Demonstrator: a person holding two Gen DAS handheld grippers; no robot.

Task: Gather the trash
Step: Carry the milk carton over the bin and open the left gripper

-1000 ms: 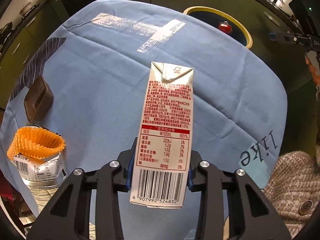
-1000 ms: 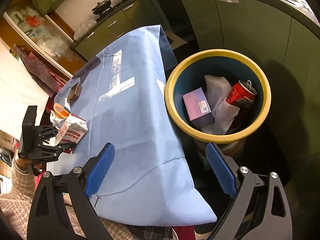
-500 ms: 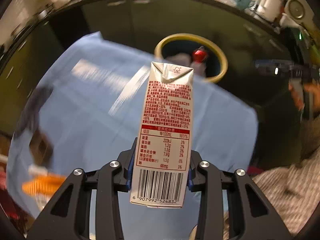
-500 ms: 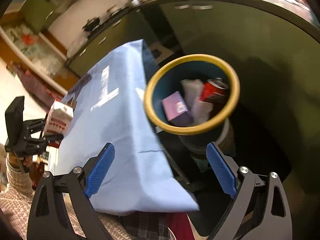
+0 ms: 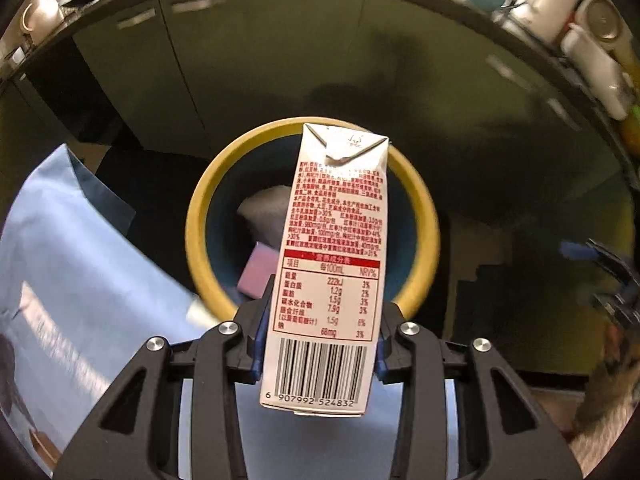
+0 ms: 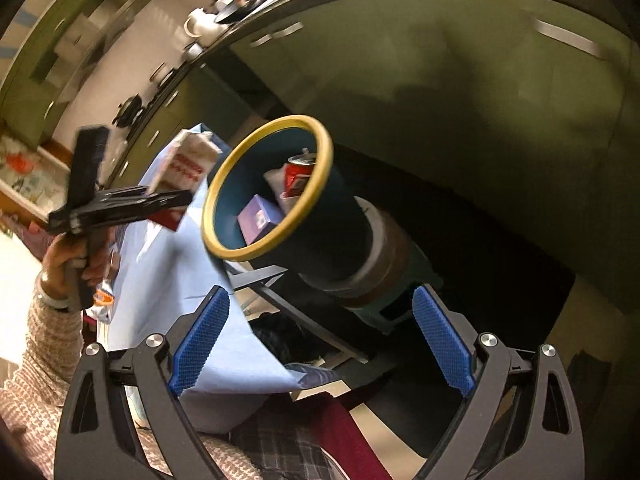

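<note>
Carton (image 5: pixel 332 264) clamped upright in left tongs (image 5: pixel 318 344) over the bin (image 5: pixel 200 240) (yellow-rimmed); right tongs (image 6: pixel 320 340) gape apart.

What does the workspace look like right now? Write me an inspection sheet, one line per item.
Surface: blue cloth covers the table, its edge beside the bin.
Job's things: carton held in front of the bin mouth, not yet dropped. Bin holds a red can, a purple box and white paper.
Clutter: orange-and-white wrapper on the cloth, blurred.
Grippers: left gripper shut on the carton; right gripper open, empty, apart from the bin.
Cables: nothing seen.
Surroundings: green cabinets; counter with a white teapot and cookware; bin stands on a stool.
</note>
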